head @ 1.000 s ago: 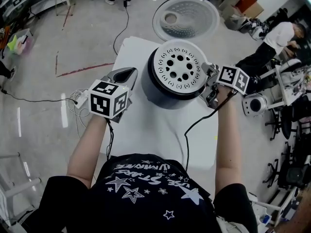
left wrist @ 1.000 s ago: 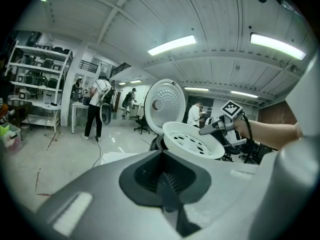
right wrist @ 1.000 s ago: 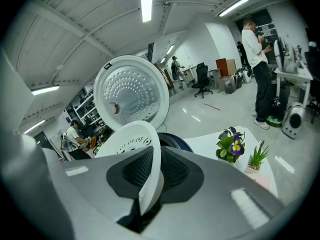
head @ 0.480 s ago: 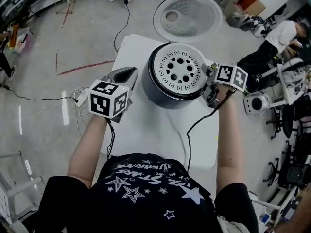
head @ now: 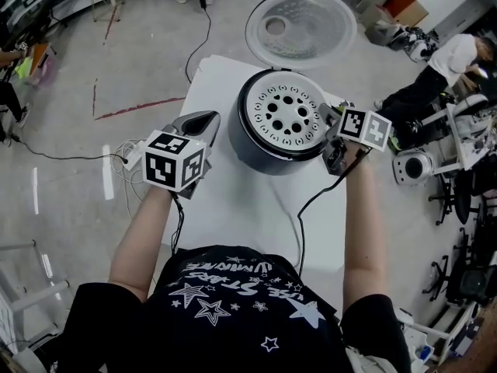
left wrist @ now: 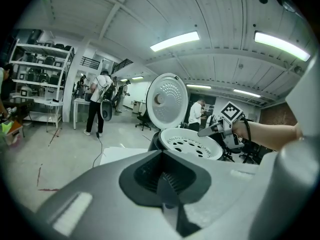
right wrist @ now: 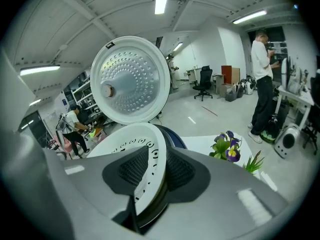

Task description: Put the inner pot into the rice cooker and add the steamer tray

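My right gripper (head: 329,116) is at the right edge of the steamer tray (head: 286,113). Its jaws have just been opening. They stand narrowly apart with the tray's white rim between them, and the pads are no longer pressing on it. The tray, dotted with round holes, lies flat in the mouth of the rice cooker (head: 256,150), directly ahead of this gripper and to its left. Beyond the tray, the cooker's lid (head: 301,28) stands swung open, its dimpled underside facing me. Just to the right of this gripper a small plant with purple flowers (right wrist: 226,148) stands on the white counter (head: 256,216).

My left gripper (head: 208,116) hangs over the counter just left of the cooker's dark body without touching it. Its jaws are closed together with nothing between them. From there the tray is ahead and to the right, with my right gripper at its far edge.
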Tool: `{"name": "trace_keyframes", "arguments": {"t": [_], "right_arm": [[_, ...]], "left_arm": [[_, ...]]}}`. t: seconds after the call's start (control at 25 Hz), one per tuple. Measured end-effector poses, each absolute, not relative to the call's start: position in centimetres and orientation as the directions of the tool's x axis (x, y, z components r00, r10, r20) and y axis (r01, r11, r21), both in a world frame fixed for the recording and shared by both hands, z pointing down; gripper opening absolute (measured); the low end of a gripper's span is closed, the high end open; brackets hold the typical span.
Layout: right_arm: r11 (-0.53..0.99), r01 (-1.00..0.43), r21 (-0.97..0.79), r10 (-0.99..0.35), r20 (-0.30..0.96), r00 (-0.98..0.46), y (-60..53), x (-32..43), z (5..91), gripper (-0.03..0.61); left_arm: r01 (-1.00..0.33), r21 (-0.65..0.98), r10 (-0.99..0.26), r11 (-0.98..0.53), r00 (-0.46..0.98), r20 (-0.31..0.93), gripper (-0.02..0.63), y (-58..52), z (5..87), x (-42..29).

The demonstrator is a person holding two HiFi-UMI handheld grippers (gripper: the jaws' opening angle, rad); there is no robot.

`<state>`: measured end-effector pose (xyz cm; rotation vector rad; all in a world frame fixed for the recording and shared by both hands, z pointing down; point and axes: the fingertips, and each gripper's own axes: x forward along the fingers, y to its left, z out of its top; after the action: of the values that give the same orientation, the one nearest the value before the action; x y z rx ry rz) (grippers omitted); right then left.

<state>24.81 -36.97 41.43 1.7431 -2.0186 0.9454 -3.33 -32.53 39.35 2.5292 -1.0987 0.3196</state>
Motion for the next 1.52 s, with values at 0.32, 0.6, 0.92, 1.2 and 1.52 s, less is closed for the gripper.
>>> {"name": "trace_keyframes", "arguments": {"t": [0.32, 0.6, 0.92, 1.2, 1.52], "right_arm": [[0.079, -0.977, -0.197, -0.769, 0.611, -0.185, -35.7, 24.3, 40.8, 0.26], [0.059, -0.997, -0.058, -0.837, 0.542, -0.081, -33.6, 23.7, 38.2, 0.308], [0.008, -0.999, -0.045, -0.89, 0.454, -0.028, -28.7, 21.7, 36.7, 0.297], [-0.075, -0.997, 0.007, -0.934, 0.349, 0.073, -24.4, 20.1, 35.9, 0.231], [-0.16, -0.987, 0.015, -0.951, 0.267, 0.158, -20.8, 19.3, 36.5, 0.029]], "left_arm": [[-0.727, 0.247, -0.64, -0.64, 0.683, 0.353, 0.012, -30.9, 38.9, -2.2], [-0.69, 0.253, -0.598, -0.678, 0.718, 0.355, 0.012, -29.2, 38.7, -3.1], [-0.626, 0.263, -0.53, -0.734, 0.771, 0.353, 0.012, -26.8, 39.0, -3.8], [-0.566, 0.222, -0.472, -0.794, 0.804, 0.362, 0.014, -25.7, 39.8, -3.6], [-0.522, 0.259, -0.411, -0.813, 0.829, 0.379, 0.014, -24.6, 42.4, -3.0]]}}
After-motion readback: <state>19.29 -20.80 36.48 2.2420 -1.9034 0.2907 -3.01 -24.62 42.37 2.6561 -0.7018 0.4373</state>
